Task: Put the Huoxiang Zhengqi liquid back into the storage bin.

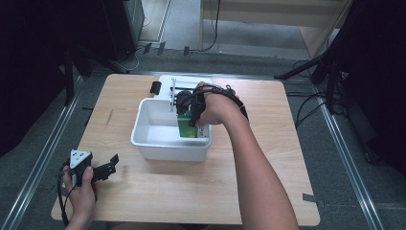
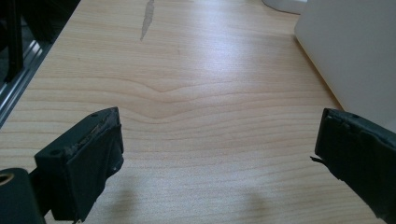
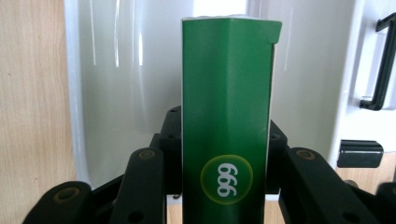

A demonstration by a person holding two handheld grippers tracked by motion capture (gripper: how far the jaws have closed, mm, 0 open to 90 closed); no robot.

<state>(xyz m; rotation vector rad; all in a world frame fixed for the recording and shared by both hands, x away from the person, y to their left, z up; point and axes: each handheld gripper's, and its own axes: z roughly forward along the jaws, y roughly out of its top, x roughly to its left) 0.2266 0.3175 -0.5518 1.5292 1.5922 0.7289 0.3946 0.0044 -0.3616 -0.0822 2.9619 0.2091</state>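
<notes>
A tall green box [image 3: 226, 107] with a round "999" mark stands between the jaws of my right gripper [image 3: 224, 140], which is shut on its sides. From the high view, that gripper [image 1: 188, 114] points down into the right part of a white plastic bin [image 1: 143, 129], holding the green box [image 1: 189, 128] inside it near the right wall. My left gripper [image 1: 107, 168] rests low over the table's front left, apart from the bin. Its jaws stand wide open with bare wood between them [image 2: 219, 154]. The bin's wall [image 2: 355, 51] shows to its right.
Behind the bin lies a white lid [image 1: 165, 81] with a black handle [image 3: 380, 65]. A small black block [image 1: 155, 87] sits at the lid's left edge. The wooden table [image 1: 143, 191] has a pale scratch [image 2: 148, 18] ahead of my left gripper.
</notes>
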